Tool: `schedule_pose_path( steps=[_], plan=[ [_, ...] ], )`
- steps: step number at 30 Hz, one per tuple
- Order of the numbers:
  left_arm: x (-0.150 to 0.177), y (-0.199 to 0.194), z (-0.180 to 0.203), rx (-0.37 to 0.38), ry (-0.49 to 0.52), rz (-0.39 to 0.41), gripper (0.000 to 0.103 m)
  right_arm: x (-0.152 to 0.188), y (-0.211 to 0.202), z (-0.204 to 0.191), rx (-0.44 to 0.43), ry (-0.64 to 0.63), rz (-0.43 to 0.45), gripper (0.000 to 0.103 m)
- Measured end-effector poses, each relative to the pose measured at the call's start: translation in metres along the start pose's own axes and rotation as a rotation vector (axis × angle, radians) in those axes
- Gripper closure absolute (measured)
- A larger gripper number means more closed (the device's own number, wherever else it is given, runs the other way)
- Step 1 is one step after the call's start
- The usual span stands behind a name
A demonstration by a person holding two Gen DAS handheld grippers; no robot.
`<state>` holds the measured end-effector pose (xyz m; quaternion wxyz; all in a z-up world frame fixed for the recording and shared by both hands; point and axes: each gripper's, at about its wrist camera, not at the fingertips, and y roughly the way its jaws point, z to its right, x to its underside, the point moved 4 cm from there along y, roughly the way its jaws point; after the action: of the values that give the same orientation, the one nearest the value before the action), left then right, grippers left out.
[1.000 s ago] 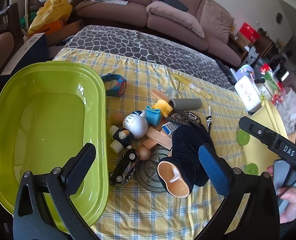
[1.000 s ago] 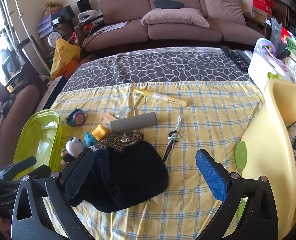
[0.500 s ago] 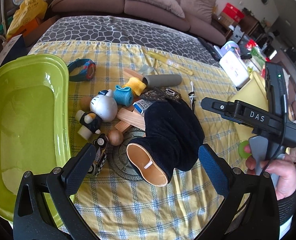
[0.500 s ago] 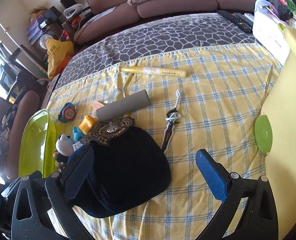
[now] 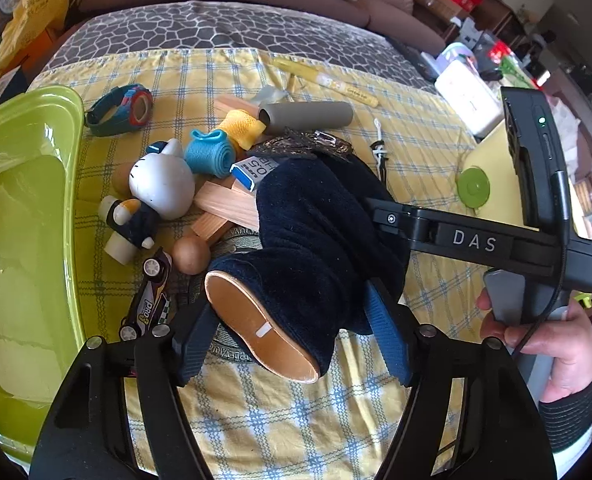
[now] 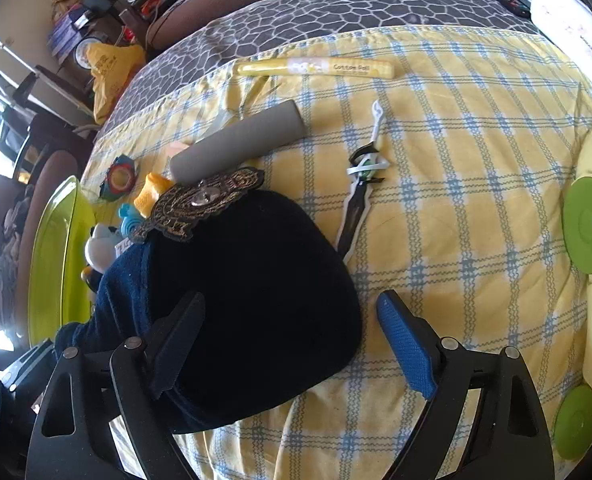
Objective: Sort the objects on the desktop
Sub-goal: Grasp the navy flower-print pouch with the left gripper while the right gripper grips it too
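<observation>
My left claw [image 5: 291, 340] has matt black plastic arms, and its pads [image 5: 386, 336] are ribbed blue rubber, as they look. Between them sits a navy slipper [image 5: 316, 236] of fuzzy plush cloth with a smooth tan sole. The tablecloth [image 5: 336, 412] under it is woven yellow cotton-like fabric, matt, with stitched blue checks. The green tub [image 5: 19, 216] at the cloth's left edge is glossy plastic. Nearby, the blocks [image 5: 223, 208] are bare pale wood, the grey tube [image 6: 237, 144] looks like matt foam, and the cat figure [image 5: 161, 184] is shiny white plastic.
</observation>
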<state>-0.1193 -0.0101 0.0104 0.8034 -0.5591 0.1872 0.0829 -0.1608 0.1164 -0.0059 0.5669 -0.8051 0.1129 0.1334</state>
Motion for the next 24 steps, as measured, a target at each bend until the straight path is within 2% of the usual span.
schedule_pose_path(
  steps=[4, 6, 8, 9, 11, 12, 14, 20, 24],
  plan=[
    [-0.002, -0.002, -0.003, 0.011, -0.019, 0.008, 0.038, 0.000, -0.005, -0.005, 0.007, -0.031, 0.010, 0.030],
    [-0.002, -0.004, -0.005, 0.021, -0.034, 0.016, 0.041, -0.001, -0.010, -0.006, -0.010, -0.034, 0.017, 0.053],
    [-0.004, -0.006, -0.007, 0.034, -0.046, 0.017, 0.043, -0.003, -0.015, -0.008, -0.054, -0.033, 0.016, 0.063],
    [-0.005, -0.005, -0.007, 0.034, -0.052, 0.014, 0.043, -0.003, -0.015, -0.009, -0.079, -0.023, 0.009, 0.065],
    [-0.005, -0.004, -0.009, 0.033, -0.068, 0.014, 0.043, -0.003, -0.017, -0.004, -0.062, -0.001, 0.013, 0.062],
    [-0.006, -0.003, -0.009, 0.031, -0.066, 0.013, 0.043, -0.003, -0.017, 0.000, -0.039, 0.013, 0.016, 0.047],
    [-0.006, -0.004, -0.007, 0.026, -0.058, 0.015, 0.043, -0.001, -0.018, 0.010, -0.032, 0.049, 0.017, 0.029],
    [-0.010, -0.007, -0.004, 0.022, -0.059, 0.024, 0.045, 0.015, -0.022, 0.042, -0.144, 0.206, -0.025, 0.029],
    [-0.012, -0.007, -0.002, 0.019, -0.067, 0.026, 0.044, 0.025, -0.025, 0.046, -0.248, 0.268, -0.051, 0.029]
  ],
)
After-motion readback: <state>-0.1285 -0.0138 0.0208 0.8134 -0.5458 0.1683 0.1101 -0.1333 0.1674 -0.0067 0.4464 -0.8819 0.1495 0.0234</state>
